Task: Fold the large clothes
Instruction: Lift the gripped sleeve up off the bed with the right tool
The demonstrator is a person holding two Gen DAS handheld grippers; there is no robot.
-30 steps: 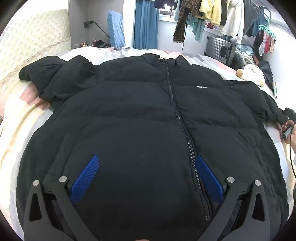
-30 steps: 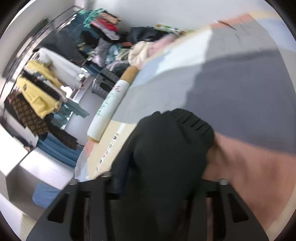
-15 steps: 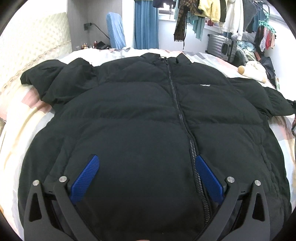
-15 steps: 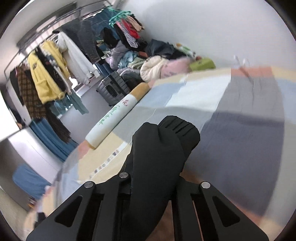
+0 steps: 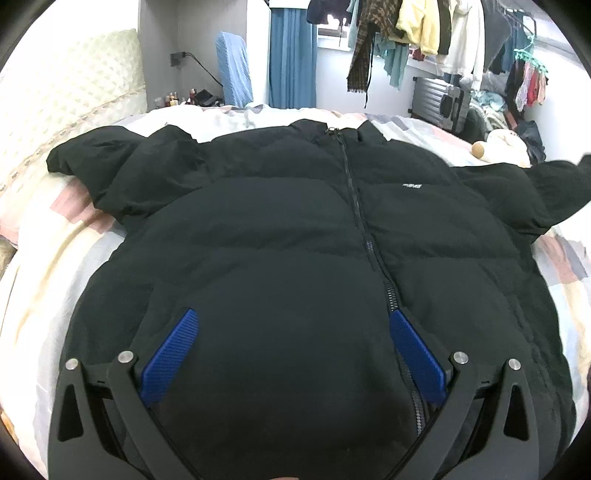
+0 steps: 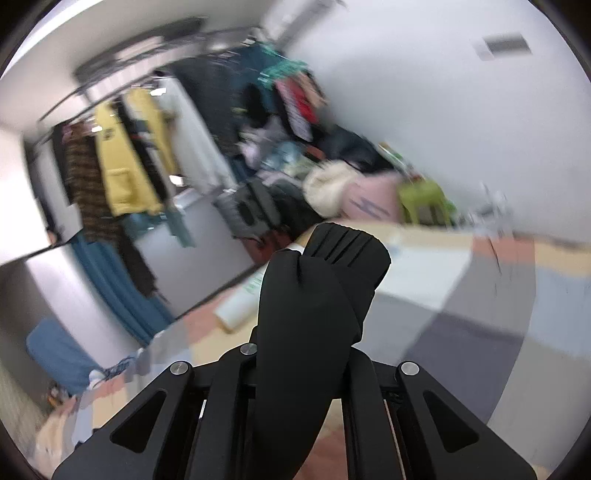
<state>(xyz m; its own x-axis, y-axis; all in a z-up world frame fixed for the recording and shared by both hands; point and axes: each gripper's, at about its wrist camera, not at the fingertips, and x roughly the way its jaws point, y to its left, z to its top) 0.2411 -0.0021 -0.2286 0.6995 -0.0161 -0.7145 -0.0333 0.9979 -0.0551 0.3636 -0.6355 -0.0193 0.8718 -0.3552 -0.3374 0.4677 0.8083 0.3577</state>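
black puffer jacket spread front-up and zipped across the patchwork bed, filling the middle of the left wrist frame, its right sleeve lifted off the bed at the right edge. left hand-held gripper at lower centre, blue pads spread wide over the hem, gripping nothing. right hand-held gripper at lower centre of the right wrist frame, clamped tight on the ribbed sleeve cuff, clothes rack blurred at upper left

Bedroom, bed, hanging clothes
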